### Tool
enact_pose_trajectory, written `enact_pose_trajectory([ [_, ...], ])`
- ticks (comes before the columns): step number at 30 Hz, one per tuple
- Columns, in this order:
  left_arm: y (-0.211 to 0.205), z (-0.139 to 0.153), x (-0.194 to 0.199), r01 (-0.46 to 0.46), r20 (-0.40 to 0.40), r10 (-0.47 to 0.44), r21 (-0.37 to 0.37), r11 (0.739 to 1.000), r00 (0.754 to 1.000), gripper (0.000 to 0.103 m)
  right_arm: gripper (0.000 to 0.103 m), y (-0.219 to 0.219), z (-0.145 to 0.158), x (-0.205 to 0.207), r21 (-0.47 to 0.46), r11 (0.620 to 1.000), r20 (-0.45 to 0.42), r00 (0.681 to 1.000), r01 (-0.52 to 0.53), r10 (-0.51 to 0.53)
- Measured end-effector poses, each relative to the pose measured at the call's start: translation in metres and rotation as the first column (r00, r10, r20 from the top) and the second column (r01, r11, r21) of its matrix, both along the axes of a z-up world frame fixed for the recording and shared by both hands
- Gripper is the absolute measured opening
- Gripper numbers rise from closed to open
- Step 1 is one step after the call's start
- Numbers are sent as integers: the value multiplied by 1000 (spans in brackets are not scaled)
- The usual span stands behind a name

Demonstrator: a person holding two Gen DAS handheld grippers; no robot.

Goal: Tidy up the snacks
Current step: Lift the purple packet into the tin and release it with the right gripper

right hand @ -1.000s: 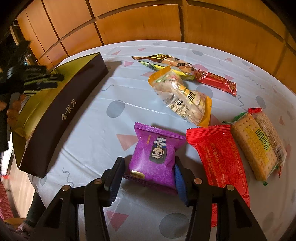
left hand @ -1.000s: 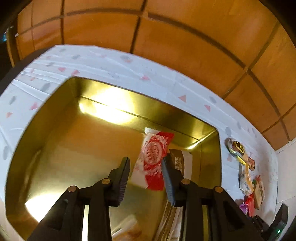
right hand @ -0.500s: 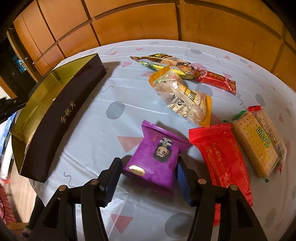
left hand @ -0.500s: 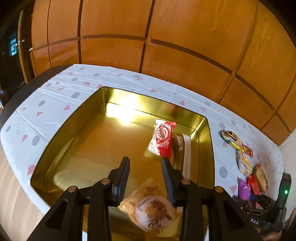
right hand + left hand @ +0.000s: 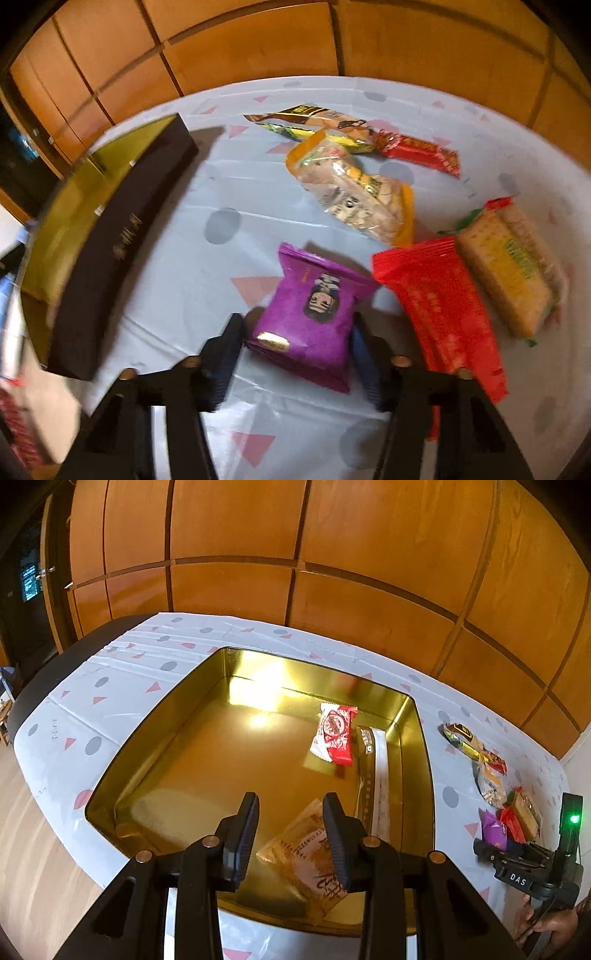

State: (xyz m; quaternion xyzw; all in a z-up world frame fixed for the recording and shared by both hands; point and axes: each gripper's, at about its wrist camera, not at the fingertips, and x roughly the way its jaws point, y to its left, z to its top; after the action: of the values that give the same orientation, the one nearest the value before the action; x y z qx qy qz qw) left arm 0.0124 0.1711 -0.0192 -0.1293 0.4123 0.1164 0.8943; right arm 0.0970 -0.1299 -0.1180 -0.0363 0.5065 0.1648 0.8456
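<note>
My right gripper [image 5: 295, 354] is shut on a purple snack packet [image 5: 314, 314] and holds it lifted and tilted above the tablecloth. My left gripper [image 5: 290, 830] is open and empty, high above the near end of the gold tin box [image 5: 177, 716]. In the box lie a red-and-white packet [image 5: 334, 733], a brown-and-white packet [image 5: 373, 771] and an orange pastry packet [image 5: 306, 856]. The box shows at the left of the right wrist view [image 5: 110, 236].
Loose snacks lie on the tablecloth: a long red packet [image 5: 443, 314], a cracker pack [image 5: 513, 273], a clear nut bag [image 5: 354, 192], a green-brown bag [image 5: 317, 122] and a red bar [image 5: 421, 151]. Wood panel walls stand behind the round table.
My left gripper rose and drew back from the box, empty. My right gripper closed on the purple packet and lifted it off the cloth, tilting it.
</note>
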Motion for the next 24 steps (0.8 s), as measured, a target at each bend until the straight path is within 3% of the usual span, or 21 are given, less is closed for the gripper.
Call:
enact_pose_trajectory([
  [10,5,-7,-14,-4,-4,4,-29,1000,1000,36,54,6,-2,-4,-48,999,36,999,-1,3],
  [19,31,-14,-26,-73,-7,73,-57,996,997,36,51,19,3,-14,-75,997,-7,999,-37,36],
  [21,35,-14,-28,-81,-5,81,-61,995,997,36,50,19,8,-14,-26,999,-33,999,-37,36],
  [24,36,-14,-30,-85,-5,84,-55,995,996,36,50,27,25,-18,13,998,1,998,-57,57],
])
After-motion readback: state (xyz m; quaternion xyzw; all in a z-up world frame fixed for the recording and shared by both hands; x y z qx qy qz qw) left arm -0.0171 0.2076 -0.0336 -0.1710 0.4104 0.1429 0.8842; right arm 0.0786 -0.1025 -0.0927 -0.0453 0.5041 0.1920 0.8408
